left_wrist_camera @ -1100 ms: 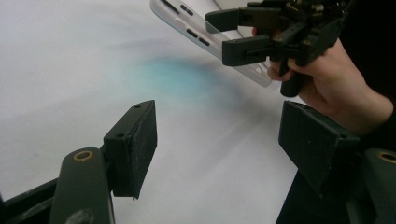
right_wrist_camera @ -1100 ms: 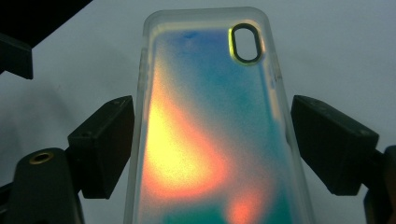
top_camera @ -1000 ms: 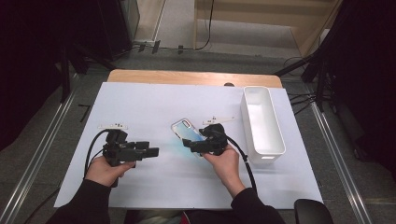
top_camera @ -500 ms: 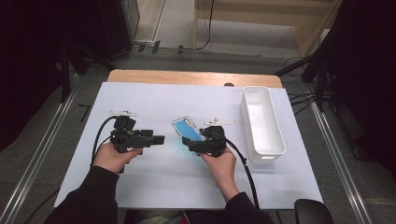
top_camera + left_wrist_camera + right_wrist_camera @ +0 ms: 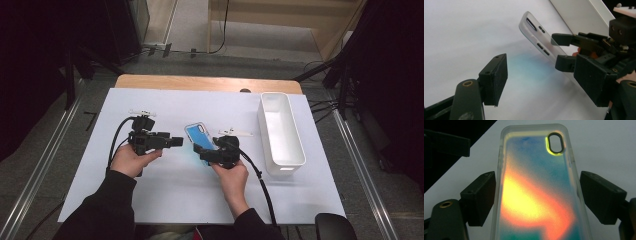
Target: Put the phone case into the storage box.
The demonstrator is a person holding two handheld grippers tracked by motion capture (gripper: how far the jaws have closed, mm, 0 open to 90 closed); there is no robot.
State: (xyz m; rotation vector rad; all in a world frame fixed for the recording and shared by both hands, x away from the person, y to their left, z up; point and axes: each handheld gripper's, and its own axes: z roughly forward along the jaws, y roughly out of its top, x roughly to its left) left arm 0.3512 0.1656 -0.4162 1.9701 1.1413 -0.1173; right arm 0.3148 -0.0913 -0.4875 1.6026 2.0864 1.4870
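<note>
Since a second ago, my left gripper (image 5: 177,142) has slid right across the sheet toward the middle, and the phone case (image 5: 199,136) in my right gripper (image 5: 200,152) sits much where it was. In the right gripper view the case (image 5: 536,192) lies between my two black jaws; the left pad touches its edge, while on the right a thin strip of white seems to show between pad and case, so I cannot tell whether the grip is firm. From the left gripper view the case (image 5: 536,37) tilts up clear of the table, its far end raised, with the right gripper (image 5: 564,51) clasping its near end. My left jaws stand apart with nothing between them, just beside the case's left edge.

As I judge it, the picking up is done: the case is off the surface. What is left is bringing the left gripper onto it, or carrying it to the white bin (image 5: 280,132), which stands bare inside at the right.

White sheeting (image 5: 150,190) covers the table, whose wooden edge (image 5: 200,82) shows at the far side. Dark stands and cables ring the grey floor beyond.
</note>
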